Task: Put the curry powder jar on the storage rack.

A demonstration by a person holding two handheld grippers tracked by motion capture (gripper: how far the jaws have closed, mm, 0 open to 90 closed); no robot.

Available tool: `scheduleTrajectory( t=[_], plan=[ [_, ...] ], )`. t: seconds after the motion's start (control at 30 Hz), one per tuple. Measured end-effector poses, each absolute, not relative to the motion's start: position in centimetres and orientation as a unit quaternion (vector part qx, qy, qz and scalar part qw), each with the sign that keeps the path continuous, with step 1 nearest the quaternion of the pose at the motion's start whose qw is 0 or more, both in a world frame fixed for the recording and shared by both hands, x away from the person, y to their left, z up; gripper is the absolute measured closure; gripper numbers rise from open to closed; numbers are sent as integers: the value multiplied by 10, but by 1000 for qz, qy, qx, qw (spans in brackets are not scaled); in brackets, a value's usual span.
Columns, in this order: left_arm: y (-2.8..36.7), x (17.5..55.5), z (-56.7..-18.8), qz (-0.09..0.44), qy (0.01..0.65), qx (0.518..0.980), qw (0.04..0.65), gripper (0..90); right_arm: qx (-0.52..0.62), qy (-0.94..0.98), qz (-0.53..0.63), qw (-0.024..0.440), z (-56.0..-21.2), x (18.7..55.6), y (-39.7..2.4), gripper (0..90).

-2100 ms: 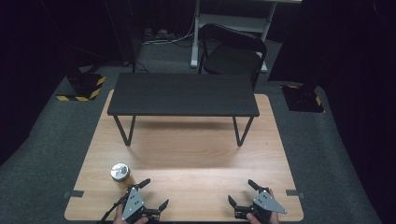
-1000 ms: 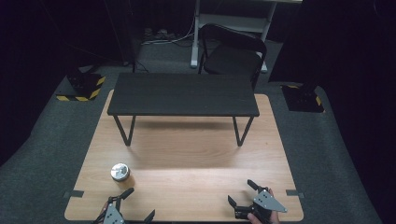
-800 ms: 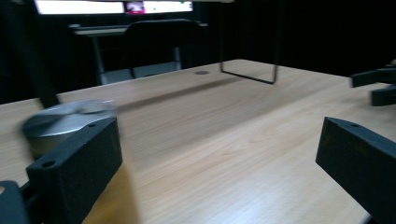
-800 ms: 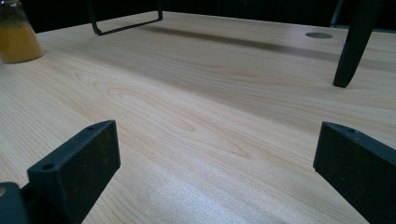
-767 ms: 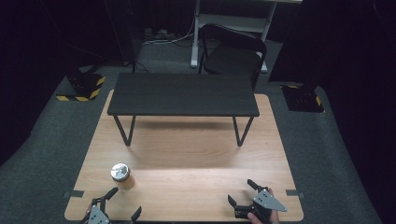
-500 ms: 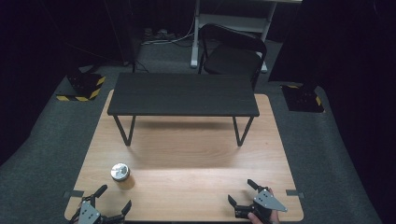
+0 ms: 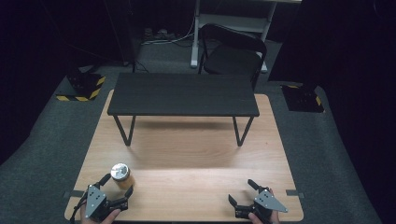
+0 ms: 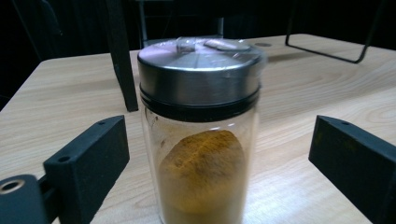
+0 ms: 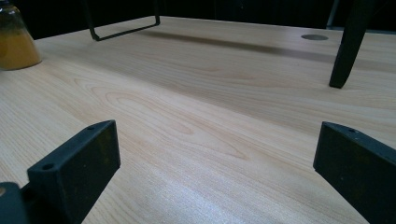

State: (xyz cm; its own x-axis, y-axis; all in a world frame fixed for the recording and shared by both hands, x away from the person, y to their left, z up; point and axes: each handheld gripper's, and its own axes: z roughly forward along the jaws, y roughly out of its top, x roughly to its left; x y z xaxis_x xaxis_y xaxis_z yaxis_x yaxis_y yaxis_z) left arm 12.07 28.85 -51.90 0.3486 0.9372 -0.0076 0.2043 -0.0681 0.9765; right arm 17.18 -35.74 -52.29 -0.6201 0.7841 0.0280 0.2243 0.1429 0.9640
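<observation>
A glass spice jar (image 7: 120, 175) with a silver lid and orange-yellow powder stands upright near the front left of the wooden table (image 7: 196, 154). My left gripper (image 7: 116, 184) is open, one jaw on each side of the jar, not touching it. In the left gripper view the jar (image 8: 201, 135) stands close between the two spread jaws. My right gripper (image 7: 243, 192) rests open near the front right edge with only bare wood between its jaws. The right gripper view catches the jar (image 9: 16, 42) far off at the upper left.
A low black bench (image 7: 183, 94) on thin metal legs stands across the back half of the table. Behind the table are a black chair (image 7: 232, 53) and a white desk frame. Dark carpet surrounds the table.
My left gripper drew back toward the front left corner, then came forward again so that its open jaws now flank the jar. The right gripper and the jar have stayed put.
</observation>
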Motion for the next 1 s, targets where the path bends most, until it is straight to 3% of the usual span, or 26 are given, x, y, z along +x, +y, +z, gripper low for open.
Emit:
scheduleTrajectory(
  t=[0.57, 1.0],
  plan=[
    [283, 132, -535, 344, 482, 605, 533, 280, 354, 710, 554, 252, -524, 172, -359, 1],
    [279, 132, -533, 349, 474, 606, 535, 306, 354, 709, 555, 253, -524, 172, -359, 1]
  ],
)
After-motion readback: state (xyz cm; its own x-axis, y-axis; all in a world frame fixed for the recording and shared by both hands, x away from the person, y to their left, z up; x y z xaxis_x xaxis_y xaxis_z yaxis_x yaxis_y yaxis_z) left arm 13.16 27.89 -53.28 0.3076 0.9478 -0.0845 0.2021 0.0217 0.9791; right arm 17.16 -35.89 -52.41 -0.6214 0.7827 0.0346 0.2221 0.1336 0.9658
